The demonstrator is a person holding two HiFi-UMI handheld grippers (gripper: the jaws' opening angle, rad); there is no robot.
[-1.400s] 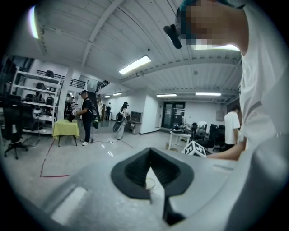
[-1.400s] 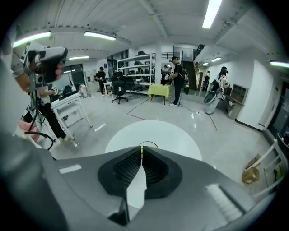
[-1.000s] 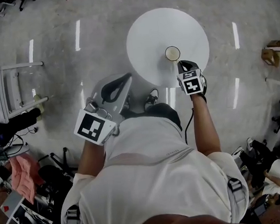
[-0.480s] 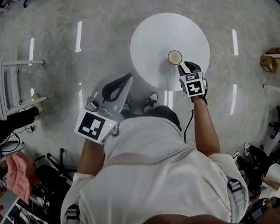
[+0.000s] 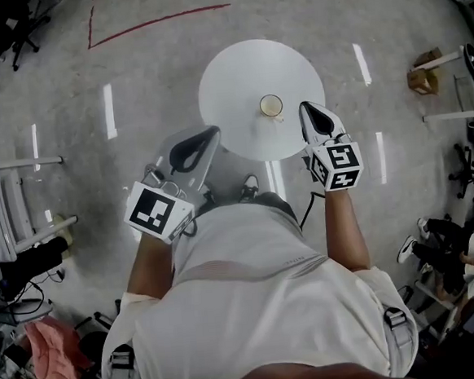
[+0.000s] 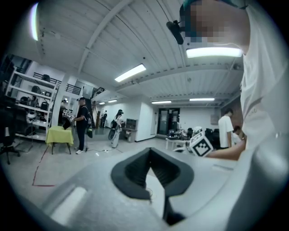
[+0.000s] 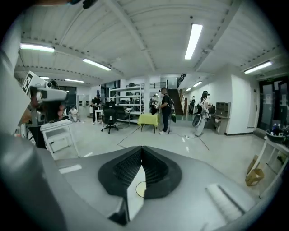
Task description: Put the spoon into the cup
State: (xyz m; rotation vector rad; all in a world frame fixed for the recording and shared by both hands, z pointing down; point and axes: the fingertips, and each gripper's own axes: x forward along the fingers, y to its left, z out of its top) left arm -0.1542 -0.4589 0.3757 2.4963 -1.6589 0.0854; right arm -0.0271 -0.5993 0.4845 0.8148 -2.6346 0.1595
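Note:
A small pale cup (image 5: 270, 106) stands on the round white table (image 5: 236, 78), right of its middle. No spoon can be made out in any view. My right gripper (image 5: 305, 107) hangs beside the cup, to its right, and above the table's near edge. It is shut with nothing between the jaws. In the right gripper view the shut right gripper (image 7: 142, 149) points down at the table, and the cup's rim (image 7: 141, 189) shows through the gap below the tips. My left gripper (image 5: 214, 132) is shut and empty at the table's near-left edge; the left gripper (image 6: 151, 151) looks out level across the room.
A white chair (image 5: 1, 203) stands far left and a cardboard box (image 5: 424, 76) far right. Red tape (image 5: 158, 21) marks the floor beyond the table. Several people and a yellow-covered table (image 7: 149, 119) are far off in the room.
My right gripper has lifted away from the cup and drawn back to its right. The left gripper has barely shifted. The head camera now looks further forward.

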